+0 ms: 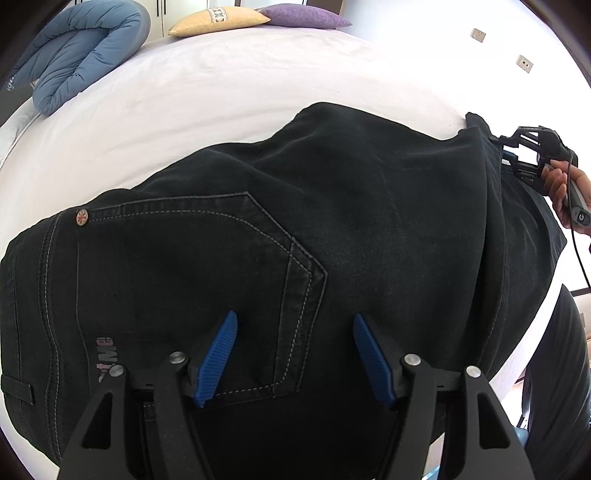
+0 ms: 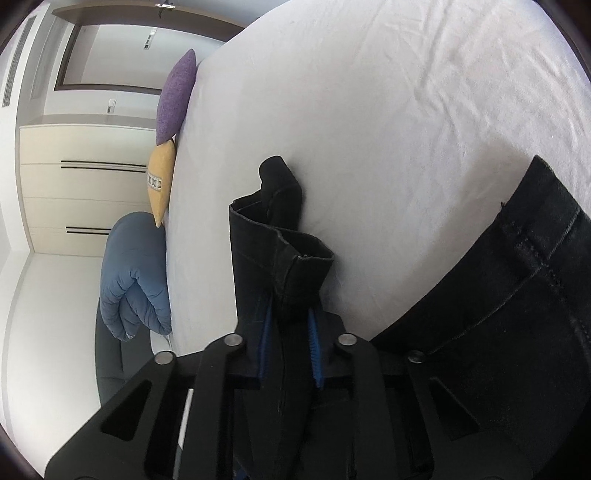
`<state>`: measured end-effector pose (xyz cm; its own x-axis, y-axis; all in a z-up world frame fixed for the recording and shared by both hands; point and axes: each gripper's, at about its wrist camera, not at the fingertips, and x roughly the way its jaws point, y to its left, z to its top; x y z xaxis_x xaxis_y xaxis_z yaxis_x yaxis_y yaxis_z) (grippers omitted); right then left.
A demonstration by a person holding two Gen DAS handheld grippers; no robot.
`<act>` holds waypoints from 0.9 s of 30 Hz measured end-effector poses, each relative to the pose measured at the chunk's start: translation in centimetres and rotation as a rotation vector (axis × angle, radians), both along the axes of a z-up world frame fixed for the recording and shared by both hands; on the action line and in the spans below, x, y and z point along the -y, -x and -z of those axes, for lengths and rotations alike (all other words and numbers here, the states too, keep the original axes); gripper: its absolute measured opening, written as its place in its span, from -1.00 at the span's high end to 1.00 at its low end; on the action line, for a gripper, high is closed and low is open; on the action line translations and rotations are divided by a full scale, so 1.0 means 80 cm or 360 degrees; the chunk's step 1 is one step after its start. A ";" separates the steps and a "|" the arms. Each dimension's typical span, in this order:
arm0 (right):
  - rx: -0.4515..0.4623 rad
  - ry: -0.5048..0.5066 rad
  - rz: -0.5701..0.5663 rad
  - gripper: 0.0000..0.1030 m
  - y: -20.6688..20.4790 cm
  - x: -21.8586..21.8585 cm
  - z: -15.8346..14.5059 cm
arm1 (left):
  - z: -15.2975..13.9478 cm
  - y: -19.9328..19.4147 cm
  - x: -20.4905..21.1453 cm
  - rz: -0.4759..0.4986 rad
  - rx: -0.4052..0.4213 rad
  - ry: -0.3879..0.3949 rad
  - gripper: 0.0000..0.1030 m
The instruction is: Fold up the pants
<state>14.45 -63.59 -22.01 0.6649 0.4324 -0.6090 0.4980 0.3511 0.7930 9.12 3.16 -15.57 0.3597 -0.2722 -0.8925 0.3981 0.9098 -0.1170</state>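
Observation:
Black jeans (image 1: 369, 206) lie spread on the white bed sheet (image 1: 221, 92), back pocket and waistband nearest me. My left gripper (image 1: 294, 317) hovers open over the stitched back pocket (image 1: 207, 266), and its blue pads (image 1: 221, 350) hold nothing. At the far right a hand (image 1: 561, 184) holds my right gripper (image 1: 511, 155) at the leg end of the jeans. In the right wrist view my right gripper (image 2: 290, 310) is shut on the bunched leg hems (image 2: 280, 251), which stick up between the blue pads (image 2: 314, 343). More of the jeans (image 2: 517, 314) lies to the right.
A folded blue duvet (image 1: 85, 48), a yellow pillow (image 1: 218, 20) and a purple pillow (image 1: 306, 14) lie at the far end of the bed. White wardrobe doors (image 2: 81, 184) stand beyond it. A person's dark-clothed leg (image 1: 554, 369) is at the right bed edge.

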 end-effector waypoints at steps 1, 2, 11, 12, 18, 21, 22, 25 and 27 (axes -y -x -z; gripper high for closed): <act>0.0006 0.0014 0.0006 0.85 0.003 -0.001 -0.001 | 0.000 0.000 0.000 0.0002 0.0000 -0.0002 -0.31; 0.0017 0.0030 0.0019 0.88 0.006 -0.001 -0.006 | 0.000 0.000 0.000 0.0003 -0.0002 -0.0003 -0.31; 0.0200 0.0181 0.0104 0.97 0.088 0.010 -0.088 | 0.002 -0.002 0.006 0.0015 -0.0010 -0.0029 -0.37; 0.0208 0.0192 0.0116 0.97 0.103 0.013 -0.097 | 0.003 -0.002 0.007 0.0017 -0.0010 -0.0032 -0.38; 0.0172 0.0229 0.0211 0.97 0.206 0.034 -0.116 | 0.003 -0.006 0.014 0.0039 -0.0020 -0.0048 -0.42; 0.0048 0.0273 0.0269 0.97 0.251 0.045 -0.090 | 0.003 -0.009 0.017 0.0043 -0.0028 -0.0047 -0.42; 0.0022 0.0260 0.0284 0.97 0.260 0.048 -0.080 | 0.002 -0.009 0.019 0.0045 -0.0030 -0.0053 -0.42; -0.0051 0.0249 0.0322 0.97 0.287 0.048 -0.055 | 0.002 -0.012 0.024 0.0055 -0.0036 -0.0080 -0.45; -0.0056 0.0251 0.0328 0.97 0.293 0.046 -0.048 | 0.000 -0.012 0.025 0.0064 -0.0036 -0.0099 -0.46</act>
<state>-8.98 -67.29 -18.19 0.7064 0.1877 -0.6825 0.5982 0.3570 0.7174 10.12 1.16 -15.57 0.3293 -0.2299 -0.9158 0.4322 0.8990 -0.0703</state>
